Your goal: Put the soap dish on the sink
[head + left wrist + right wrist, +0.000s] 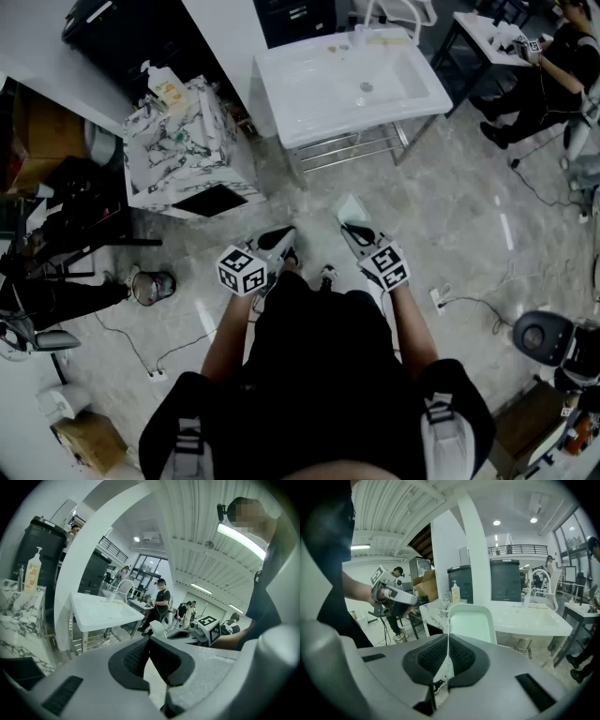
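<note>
The soap dish [352,208] is a pale green-white tray, held out over the floor with my right gripper [359,232] shut on its edge. In the right gripper view the soap dish [471,622] stands up beyond the pads [461,656], which pinch its thin rim. The white sink [347,80] stands on a metal frame ahead, well apart from both grippers; the right gripper view shows the sink [532,617] beyond the dish. My left gripper [279,240] is shut with nothing in it, beside the right one. The sink [101,611] lies ahead in the left gripper view.
A marble-patterned cabinet [183,150] with a soap bottle [161,86] stands left of the sink. A small bin [153,287] and cables [473,302] lie on the floor. A seated person [553,70] is at the far right. A dark bin [127,33] stands behind the cabinet.
</note>
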### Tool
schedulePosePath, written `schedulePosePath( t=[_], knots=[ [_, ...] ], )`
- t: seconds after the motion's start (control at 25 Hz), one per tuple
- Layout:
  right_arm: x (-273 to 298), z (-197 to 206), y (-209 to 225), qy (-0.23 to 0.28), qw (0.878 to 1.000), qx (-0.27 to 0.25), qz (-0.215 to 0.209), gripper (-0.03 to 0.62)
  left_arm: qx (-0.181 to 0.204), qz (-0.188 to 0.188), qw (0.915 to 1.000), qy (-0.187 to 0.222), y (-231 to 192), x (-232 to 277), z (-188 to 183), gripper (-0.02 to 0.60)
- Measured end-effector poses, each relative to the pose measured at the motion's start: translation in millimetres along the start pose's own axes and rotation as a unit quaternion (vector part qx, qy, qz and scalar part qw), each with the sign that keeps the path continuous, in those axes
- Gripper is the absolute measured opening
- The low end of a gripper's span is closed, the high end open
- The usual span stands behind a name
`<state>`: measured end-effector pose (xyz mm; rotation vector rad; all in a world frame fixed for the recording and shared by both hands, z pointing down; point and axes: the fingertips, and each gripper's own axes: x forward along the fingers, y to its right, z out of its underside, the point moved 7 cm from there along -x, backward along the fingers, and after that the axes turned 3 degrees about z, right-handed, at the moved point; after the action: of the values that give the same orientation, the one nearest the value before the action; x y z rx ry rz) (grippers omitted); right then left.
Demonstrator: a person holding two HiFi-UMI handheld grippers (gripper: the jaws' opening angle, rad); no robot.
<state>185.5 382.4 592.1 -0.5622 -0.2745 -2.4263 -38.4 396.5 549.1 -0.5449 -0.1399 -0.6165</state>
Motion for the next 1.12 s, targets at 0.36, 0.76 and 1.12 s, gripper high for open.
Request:
schedulePosePath(
  t=[0.36,0.76,1.12],
  knots=[
    [-11.8,-1.1,-9.4,0.000,1.000,0.010,-0.002,-0.002,0.013,-0.005,0.9999,-0.009,12.3,-4.1,-3.9,0.000],
    [1.7,-11.7,-16.6,-0.010,0.999,0.029,-0.043,-0.002,0.026,-0.003,0.9997,-0.001,-4.0,-6.8,-18.7,0.000],
    [41.3,-33.2,-10.9,-0.018,0.998,0.000,-0.054,-0.002,0.014,-0.011,0.9998,-0.009,-46.4,-20.3,-21.0,0.000]
  ],
)
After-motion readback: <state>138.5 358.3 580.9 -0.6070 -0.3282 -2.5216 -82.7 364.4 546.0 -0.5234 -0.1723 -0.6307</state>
